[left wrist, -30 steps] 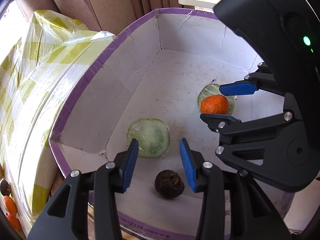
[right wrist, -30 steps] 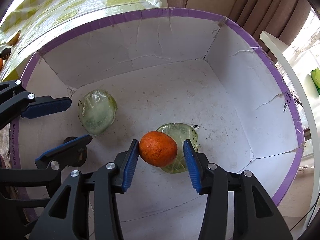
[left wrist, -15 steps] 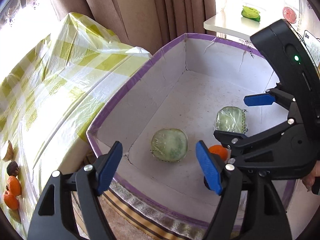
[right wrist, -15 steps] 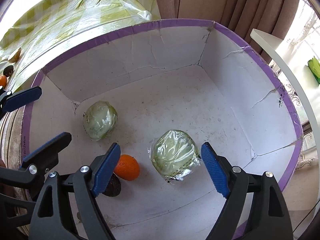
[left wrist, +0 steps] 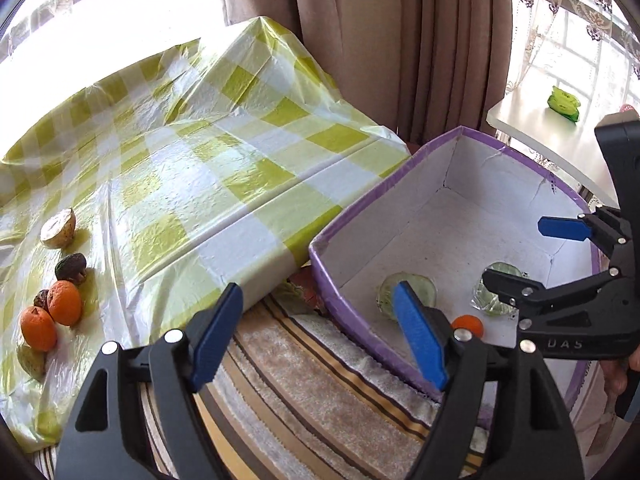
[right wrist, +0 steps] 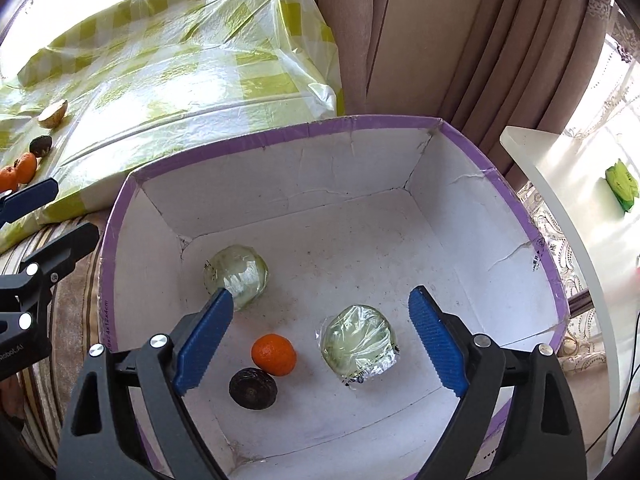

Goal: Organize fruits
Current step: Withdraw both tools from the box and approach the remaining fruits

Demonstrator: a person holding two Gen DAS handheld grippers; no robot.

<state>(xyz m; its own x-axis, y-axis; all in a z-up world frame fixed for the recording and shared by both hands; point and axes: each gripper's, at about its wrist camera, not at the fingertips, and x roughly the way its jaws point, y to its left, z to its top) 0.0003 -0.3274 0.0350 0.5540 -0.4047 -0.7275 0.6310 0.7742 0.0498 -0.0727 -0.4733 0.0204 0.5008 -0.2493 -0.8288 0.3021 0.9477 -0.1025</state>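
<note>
A white box with a purple rim (right wrist: 280,136) holds two plastic-wrapped green fruits (right wrist: 236,276) (right wrist: 358,346), an orange (right wrist: 274,354) and a dark round fruit (right wrist: 252,388). My right gripper (right wrist: 320,340) is open and empty, raised above the box. My left gripper (left wrist: 318,336) is open and empty, above the box's near left corner (left wrist: 320,252). Several fruits lie on the checked tablecloth at the left: two oranges (left wrist: 64,302) (left wrist: 38,328), a dark fruit (left wrist: 71,268) and a pale cut fruit (left wrist: 59,223).
The table with a yellow-green checked plastic cloth (left wrist: 192,168) stands left of the box. A striped rug (left wrist: 320,400) lies below. Brown curtains (left wrist: 400,40) hang behind. A white shelf (right wrist: 568,200) with a green packet (right wrist: 620,184) is at the right.
The right gripper let go of the orange, which now lies in the box by the dark fruit. Both grippers opened wide and rose; the left swung toward the table.
</note>
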